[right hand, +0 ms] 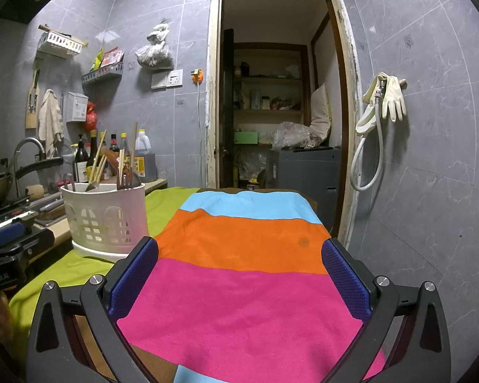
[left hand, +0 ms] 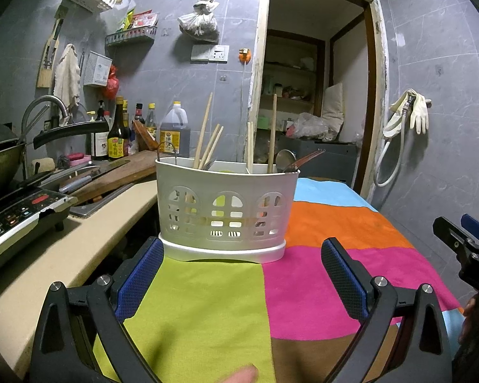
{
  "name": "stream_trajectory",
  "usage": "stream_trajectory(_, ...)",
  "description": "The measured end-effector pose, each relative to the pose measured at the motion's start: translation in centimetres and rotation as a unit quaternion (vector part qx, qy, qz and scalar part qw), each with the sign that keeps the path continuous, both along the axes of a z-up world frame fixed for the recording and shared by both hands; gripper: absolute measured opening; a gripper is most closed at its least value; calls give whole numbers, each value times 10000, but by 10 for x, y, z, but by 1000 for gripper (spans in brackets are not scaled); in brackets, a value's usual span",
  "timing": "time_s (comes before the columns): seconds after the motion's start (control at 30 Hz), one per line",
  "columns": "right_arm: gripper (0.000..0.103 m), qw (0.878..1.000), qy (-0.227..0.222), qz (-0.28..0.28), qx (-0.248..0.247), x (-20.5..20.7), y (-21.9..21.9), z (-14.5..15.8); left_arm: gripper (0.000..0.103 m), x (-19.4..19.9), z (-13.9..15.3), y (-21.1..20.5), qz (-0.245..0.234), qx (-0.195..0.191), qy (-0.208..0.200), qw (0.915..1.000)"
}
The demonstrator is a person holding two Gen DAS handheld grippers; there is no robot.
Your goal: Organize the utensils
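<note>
With both grippers, left (left hand: 242, 282) and right (right hand: 239, 282), wide open and empty, we think the light, stiff chopsticks (left hand: 204, 134) in the white basket (left hand: 223, 210) are easiest to pinch near their tops.

Left wrist cam: low over striped cloth (left hand: 207, 303), facing utensil basket (left hand: 223, 210) close ahead. Right wrist cam: same height, facing doorway (right hand: 271, 95), basket far left. Shared: basket, cloth, doorway, tiled wall.

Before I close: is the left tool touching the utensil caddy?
Apart. The left wrist view shows cloth between the open left tool and the utensil caddy.
</note>
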State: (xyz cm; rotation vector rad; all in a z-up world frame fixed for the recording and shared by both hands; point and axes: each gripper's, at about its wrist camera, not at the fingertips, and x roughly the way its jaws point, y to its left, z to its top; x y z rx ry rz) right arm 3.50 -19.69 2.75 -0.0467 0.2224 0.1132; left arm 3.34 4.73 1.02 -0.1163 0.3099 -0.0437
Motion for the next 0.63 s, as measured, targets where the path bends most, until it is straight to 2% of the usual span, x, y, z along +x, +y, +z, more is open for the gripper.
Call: stream_trajectory(0.63,103,10000,44,-25,-11,1,-3,-5,97,1,-1,-1,-127,2,23,9999)
